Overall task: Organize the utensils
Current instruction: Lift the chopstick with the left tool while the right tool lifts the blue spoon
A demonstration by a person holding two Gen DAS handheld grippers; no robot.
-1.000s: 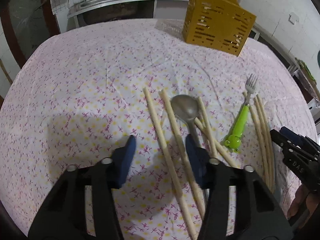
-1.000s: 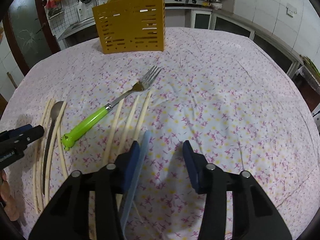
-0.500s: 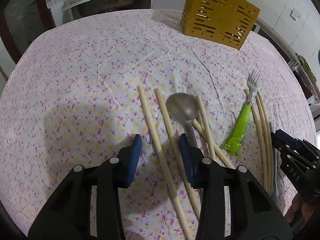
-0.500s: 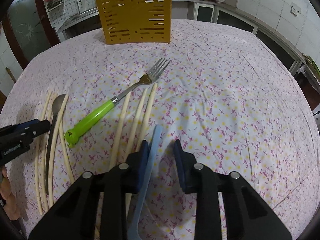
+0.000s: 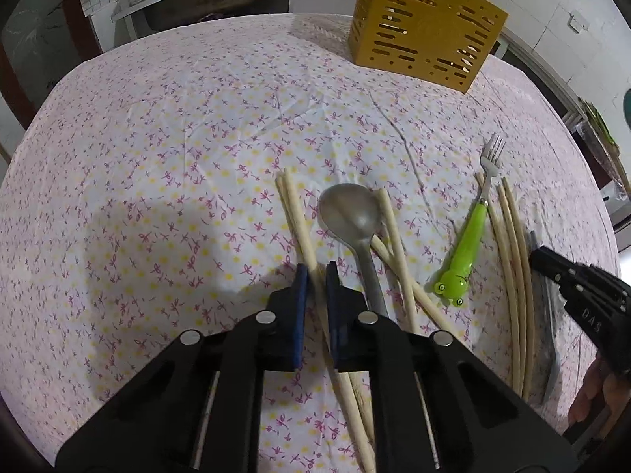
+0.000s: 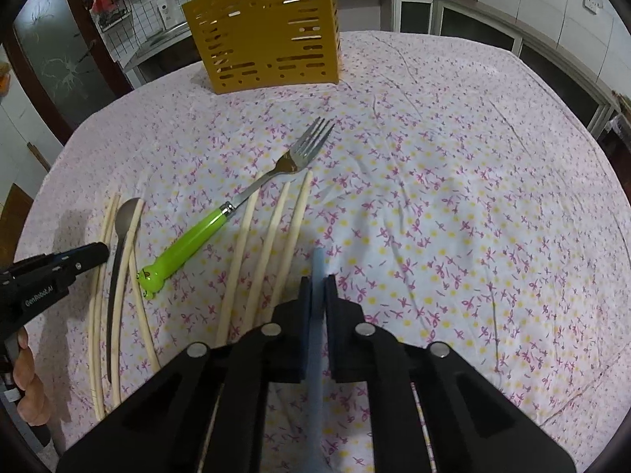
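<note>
Left fingers: my left gripper (image 5: 314, 272) has just been closing and now pinches a pair of pale wooden chopsticks (image 5: 294, 213) that were lying loose between the open pads a second ago.
Right fingers: my right gripper (image 6: 318, 282) has just been closing too, and is now clamped on a flat pale-blue plastic handle (image 6: 318, 264); what kind of utensil it belongs to I cannot tell.
What that means: I judge both grasps are made at once, so the next step is to lift and carry toward the yellow slotted plastic utensil holder (image 6: 262, 27).
Landmark: the holder stands upright at the far side of the floral pink-and-white tablecloth (image 6: 453, 181), well apart from everything I hold.
Pinched chopsticks: long, thin, lying side by side, tips pointing toward the holder, well short of it and still resting on the cloth.
Blue handle: on the near side from the holder, pointing roughly toward it, just beside three more pale chopsticks (image 6: 272, 232).
Left behind: a dull grey metal spoon (image 5: 351, 216) just beside my left pads, with crossed chopsticks touching it; a metal fork with a green frog-shaped handle (image 6: 221, 220), tines toward the holder.
Risk: the two sticks may scissor apart when lifted.
</note>
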